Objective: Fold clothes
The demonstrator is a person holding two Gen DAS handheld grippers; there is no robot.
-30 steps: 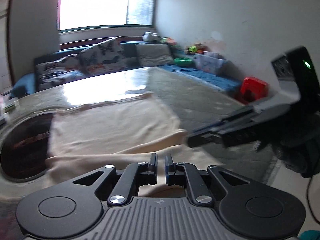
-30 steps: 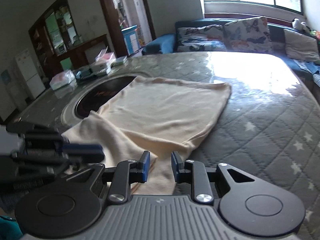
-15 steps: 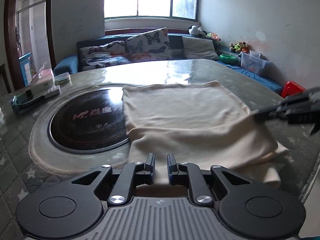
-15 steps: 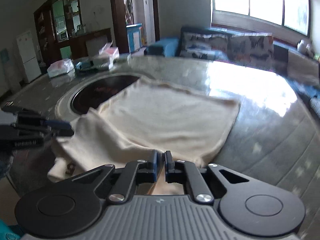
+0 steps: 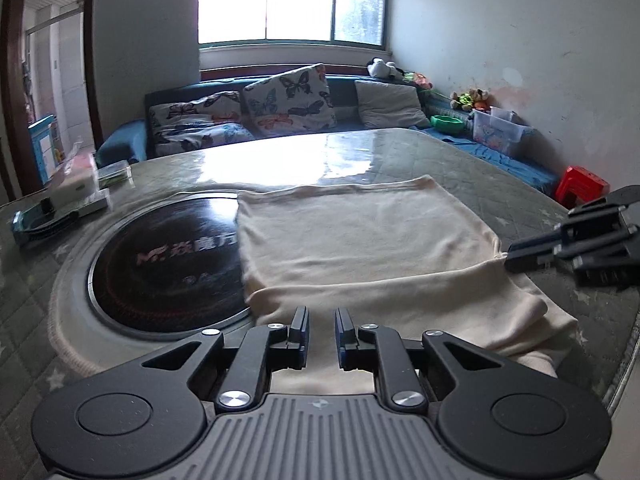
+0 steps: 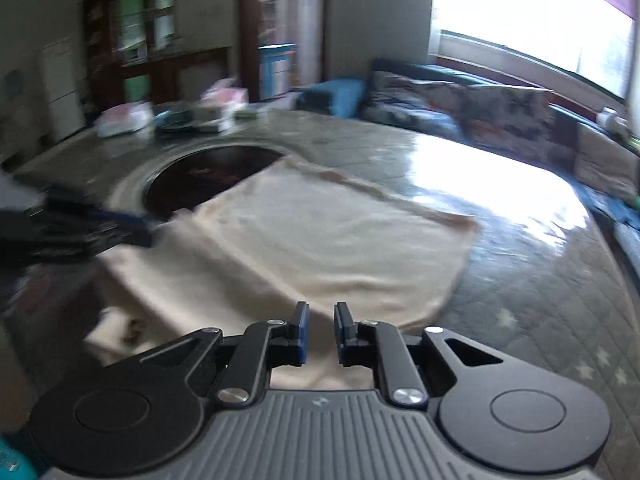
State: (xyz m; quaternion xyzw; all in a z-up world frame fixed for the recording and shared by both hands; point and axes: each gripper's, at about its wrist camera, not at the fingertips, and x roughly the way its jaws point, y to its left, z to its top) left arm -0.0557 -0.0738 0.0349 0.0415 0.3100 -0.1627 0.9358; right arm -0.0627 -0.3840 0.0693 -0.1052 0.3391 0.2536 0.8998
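Two grippers work a cream cloth [image 5: 360, 240] that lies on the quilted tabletop [image 5: 460, 160], its left part overlapping a round dark inset [image 5: 160, 260] and its near part doubled back on itself, with a lower layer trailing toward the tabletop's near edge. The left gripper [image 5: 322, 330] sits low over the near hem; its fingers stand slightly apart with a clear gap, and no cloth is pinched between them. The right gripper [image 6: 322, 330] is the same, its jaws opening, cloth lying beneath the gap but not clamped. In the left view the right gripper's tips are right at the fold's right-hand corner. This looks like the end of one fold: the near part has been laid over and both grips let go. The cloth is still a broad rectangle, so more folding probably remains. The next move would call for taking fresh corners, most likely the near ones, gathering both layers, and carrying them over evenly so the edges meet without dragging the cloth.
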